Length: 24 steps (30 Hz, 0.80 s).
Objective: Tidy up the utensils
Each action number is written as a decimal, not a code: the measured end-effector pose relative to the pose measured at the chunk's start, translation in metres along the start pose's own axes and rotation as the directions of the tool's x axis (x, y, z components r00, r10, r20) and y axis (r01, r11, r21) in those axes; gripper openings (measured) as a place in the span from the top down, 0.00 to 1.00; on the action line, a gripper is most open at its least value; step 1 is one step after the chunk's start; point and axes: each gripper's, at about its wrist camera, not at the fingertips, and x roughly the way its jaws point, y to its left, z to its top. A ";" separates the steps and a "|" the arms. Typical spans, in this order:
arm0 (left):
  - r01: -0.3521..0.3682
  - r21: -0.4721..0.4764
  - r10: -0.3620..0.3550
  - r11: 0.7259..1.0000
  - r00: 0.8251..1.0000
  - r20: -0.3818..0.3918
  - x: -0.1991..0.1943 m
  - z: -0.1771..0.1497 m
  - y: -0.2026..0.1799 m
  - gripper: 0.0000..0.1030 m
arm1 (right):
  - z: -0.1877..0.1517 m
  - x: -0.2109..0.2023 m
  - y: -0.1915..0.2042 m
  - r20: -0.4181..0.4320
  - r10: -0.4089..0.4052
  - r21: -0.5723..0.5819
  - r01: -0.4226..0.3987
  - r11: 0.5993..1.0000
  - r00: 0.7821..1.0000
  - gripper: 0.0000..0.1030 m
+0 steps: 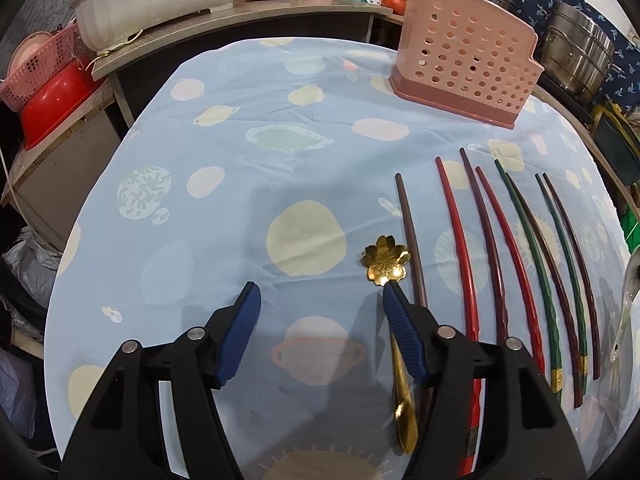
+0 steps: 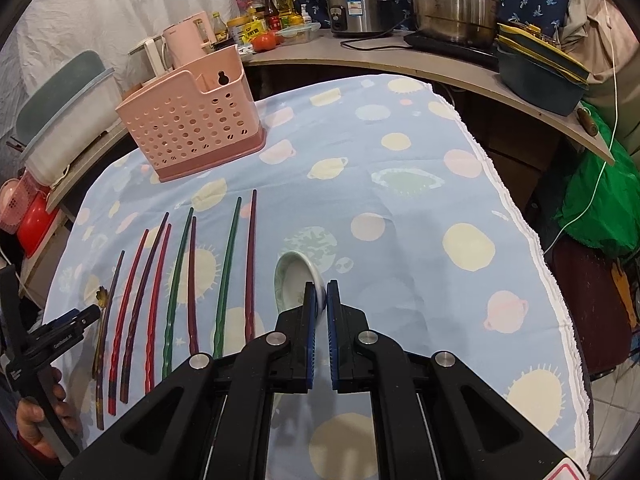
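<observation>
My left gripper (image 1: 320, 296) stands open over the blue patterned cloth, with bare cloth between its blue pads. A gold flower-shaped spoon (image 1: 386, 265) lies on the cloth by the right fingertip, its handle running under that finger. Several red, brown and green chopsticks (image 1: 456, 240) lie side by side to the right. The pink perforated utensil holder (image 1: 464, 64) stands at the far right. My right gripper (image 2: 320, 294) is shut on the rim of a white ceramic spoon (image 2: 290, 280). I cannot tell whether that spoon touches the cloth. Left of it are the chopsticks (image 2: 229, 264) and the holder (image 2: 188, 128).
The cloth-covered table (image 2: 400, 220) drops off at its right edge. Behind it a curved counter (image 2: 460, 64) carries steel pots, bottles and a pink kettle. A pink basket and red basin (image 1: 56, 96) sit to the left. A person's hand (image 2: 36, 420) holds the left gripper (image 2: 80, 318).
</observation>
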 end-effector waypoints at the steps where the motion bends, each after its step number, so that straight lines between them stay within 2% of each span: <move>1: 0.013 -0.003 -0.013 1.000 1.000 0.000 0.000 0.002 0.000 0.41 | 0.001 0.000 0.001 0.001 -0.001 -0.002 0.001 1.000 1.000 0.94; 5: 0.048 0.018 -0.049 0.999 0.999 0.005 0.002 0.009 -0.010 0.42 | 0.002 0.000 0.002 0.002 0.000 -0.004 0.000 1.000 1.000 0.94; 7: 0.051 0.033 -0.051 0.998 0.999 -0.003 0.007 0.010 -0.015 0.46 | 0.002 0.001 0.003 0.001 0.001 -0.006 -0.001 1.000 1.000 0.94; 13: 0.096 0.046 -0.096 0.994 0.995 -0.003 0.008 0.014 -0.021 0.72 | 0.002 0.003 0.008 -0.002 0.009 -0.015 -0.009 1.000 1.000 0.94; 15: 0.104 0.055 -0.104 0.993 0.995 -0.010 0.008 0.013 -0.023 0.85 | 0.002 0.003 0.008 -0.002 0.012 -0.015 -0.012 1.000 1.000 0.94; 17: 0.103 0.068 -0.102 0.992 0.995 -0.012 0.008 0.011 -0.026 0.90 | 0.002 0.003 0.008 0.000 0.013 -0.015 -0.013 1.000 1.000 0.94; 24: 0.109 0.069 -0.109 0.992 0.994 -0.001 -0.001 0.009 -0.024 0.97 | 0.001 0.001 0.009 0.000 0.014 -0.015 -0.014 1.000 1.000 0.94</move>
